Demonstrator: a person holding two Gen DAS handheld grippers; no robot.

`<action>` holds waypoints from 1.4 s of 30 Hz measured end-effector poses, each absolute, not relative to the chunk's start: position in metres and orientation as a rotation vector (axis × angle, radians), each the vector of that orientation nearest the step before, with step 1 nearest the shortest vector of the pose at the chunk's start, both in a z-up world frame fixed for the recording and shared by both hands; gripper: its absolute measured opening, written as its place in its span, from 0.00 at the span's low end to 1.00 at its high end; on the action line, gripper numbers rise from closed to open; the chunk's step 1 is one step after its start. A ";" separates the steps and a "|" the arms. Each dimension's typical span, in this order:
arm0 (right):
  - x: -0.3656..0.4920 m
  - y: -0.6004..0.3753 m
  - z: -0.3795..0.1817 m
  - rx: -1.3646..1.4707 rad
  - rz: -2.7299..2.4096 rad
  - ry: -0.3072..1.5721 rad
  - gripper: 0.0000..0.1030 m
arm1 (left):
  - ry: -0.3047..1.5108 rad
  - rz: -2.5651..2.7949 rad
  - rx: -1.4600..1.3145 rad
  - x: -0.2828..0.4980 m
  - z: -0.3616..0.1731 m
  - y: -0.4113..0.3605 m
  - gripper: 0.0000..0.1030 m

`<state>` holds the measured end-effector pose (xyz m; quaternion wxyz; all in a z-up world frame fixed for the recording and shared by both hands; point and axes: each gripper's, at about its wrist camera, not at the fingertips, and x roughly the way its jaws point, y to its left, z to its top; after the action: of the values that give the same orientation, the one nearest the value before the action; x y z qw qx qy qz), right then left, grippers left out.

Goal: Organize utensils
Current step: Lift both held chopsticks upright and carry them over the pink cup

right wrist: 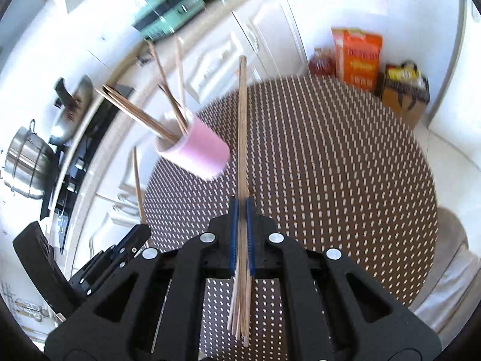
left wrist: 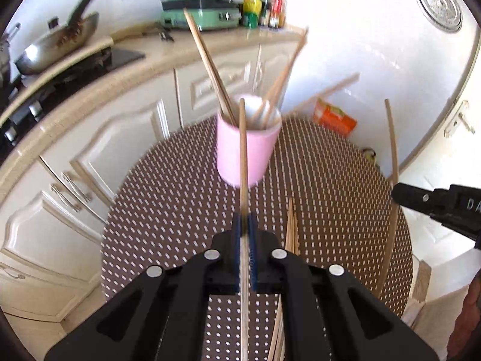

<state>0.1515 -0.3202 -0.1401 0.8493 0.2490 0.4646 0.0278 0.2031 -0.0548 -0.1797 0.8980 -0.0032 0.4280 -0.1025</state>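
Item 1: single long wooden chopstick [left wrist: 243, 162], clamped between the blue-padded fingers of the left tool [left wrist: 244, 228], jaws closed on it; its tip points toward 12 o'clock, overlapping the cup in the left wrist view.

Item 2: bundle of thin wooden chopsticks [right wrist: 242, 156], gripped by the right tool [right wrist: 241, 210], jaws closed on the bundle; ends aligned toward 12 o'clock, the rear ends fanning out below the fingers.

Item 3: pink cylindrical cup with white interior [left wrist: 245, 147], standing on the counter at 12 o'clock from the left tool and at 10 o'clock from the right tool; holds several wooden chopsticks [left wrist: 207, 66] leaning outward at different angles. Motion blur softens its outline.

Item 4: round counter with brown perforated mat of white dots [left wrist: 330, 180], carrying the cup.

Item 5: further loose chopsticks [left wrist: 291, 228] just beside the left tool at 1 o'clock; whether they rest on the mat cannot be told.

Surroundings: cream kitchen cabinets [left wrist: 120, 138], grey wok [left wrist: 57, 45] on the hob, green appliance [left wrist: 201, 7], condiment bottles [left wrist: 261, 6], orange box [right wrist: 357, 57], steel pot [right wrist: 25, 165].
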 end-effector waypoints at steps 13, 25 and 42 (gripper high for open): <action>0.187 -0.302 -0.041 0.441 0.094 0.667 0.05 | 0.623 -0.175 -0.147 0.245 -0.101 -0.048 0.06; 0.232 -0.279 -0.030 0.417 0.098 0.474 0.05 | 0.469 -0.174 -0.259 0.301 -0.064 -0.048 0.06; 0.273 -0.259 -0.098 0.344 0.145 0.286 0.06 | 0.286 -0.271 -0.287 0.353 -0.118 -0.048 0.06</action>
<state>0.2727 -0.2595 -0.0979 0.9725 0.1705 0.1416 0.0718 0.3533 -0.0482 -0.1177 0.9704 -0.1419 0.1418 -0.1343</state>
